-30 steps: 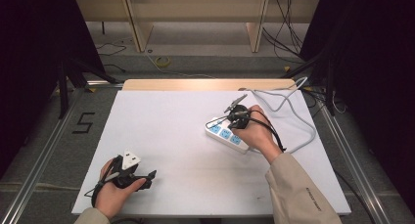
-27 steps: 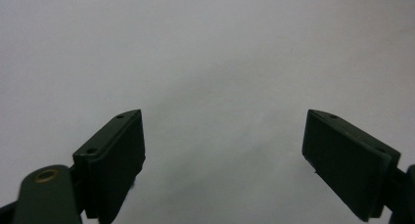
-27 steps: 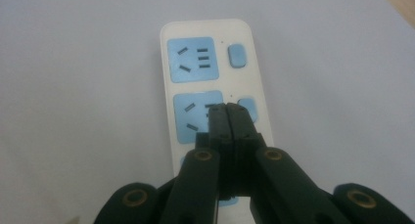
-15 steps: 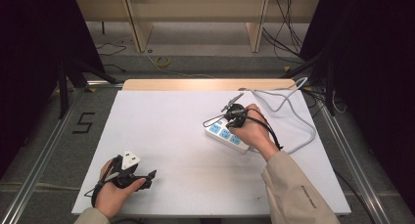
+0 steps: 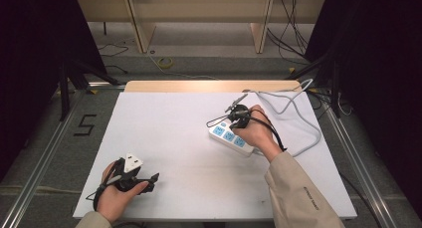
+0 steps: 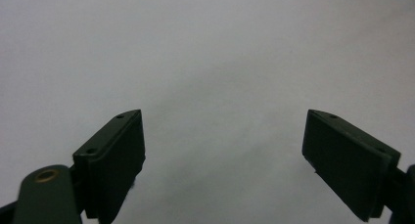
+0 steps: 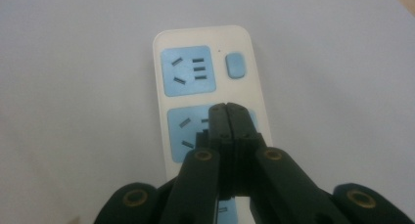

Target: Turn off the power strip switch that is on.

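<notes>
A white power strip point(image 5: 224, 135) with blue sockets lies right of the table's middle, and its white cable point(image 5: 303, 116) loops away to the right. My right gripper point(image 5: 235, 124) hovers over the strip with its jaws pressed together and nothing between them. In the right gripper view the shut tips point(image 7: 227, 109) sit above the second blue socket of the power strip point(image 7: 188, 70), short of the blue switch point(image 7: 236, 66). My left gripper point(image 5: 152, 178) rests at the front left of the white table point(image 5: 169, 123). Its jaws point(image 6: 225, 150) stand wide apart over bare tabletop.
A wooden strip point(image 5: 209, 85) runs along the table's far edge. Metal rails point(image 5: 45, 158) flank the table on both sides. Dark cables point(image 5: 293, 24) and shelf legs point(image 5: 139, 29) stand on the floor beyond.
The right hand has edged slightly toward the far left over the power strip. The left hand has stayed where it was.
</notes>
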The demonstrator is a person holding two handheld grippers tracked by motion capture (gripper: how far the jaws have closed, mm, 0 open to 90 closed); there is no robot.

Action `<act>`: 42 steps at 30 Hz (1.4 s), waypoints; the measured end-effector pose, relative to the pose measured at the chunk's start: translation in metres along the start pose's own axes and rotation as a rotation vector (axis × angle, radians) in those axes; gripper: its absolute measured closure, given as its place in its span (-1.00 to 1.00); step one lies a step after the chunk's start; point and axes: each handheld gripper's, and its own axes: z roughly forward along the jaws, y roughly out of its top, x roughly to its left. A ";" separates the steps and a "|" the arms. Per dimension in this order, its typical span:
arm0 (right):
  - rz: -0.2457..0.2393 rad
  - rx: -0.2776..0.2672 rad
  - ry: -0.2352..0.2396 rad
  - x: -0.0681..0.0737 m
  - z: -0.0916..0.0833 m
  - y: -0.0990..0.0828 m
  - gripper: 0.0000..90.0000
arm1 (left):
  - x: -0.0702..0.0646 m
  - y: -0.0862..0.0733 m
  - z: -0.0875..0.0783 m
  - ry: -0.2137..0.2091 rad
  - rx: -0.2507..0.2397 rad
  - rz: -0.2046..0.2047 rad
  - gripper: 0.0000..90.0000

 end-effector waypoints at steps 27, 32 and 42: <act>0.000 -0.003 0.000 -0.002 0.006 0.012 1.00 | 0.000 0.000 0.000 -0.001 -0.005 -0.004 -0.65; 0.006 0.000 -0.002 -0.002 0.007 0.014 1.00 | 0.000 0.001 0.000 -0.001 -0.005 -0.002 -0.65; 0.008 0.007 -0.010 -0.004 0.010 0.018 1.00 | -0.001 0.001 0.001 -0.004 -0.003 -0.001 -0.65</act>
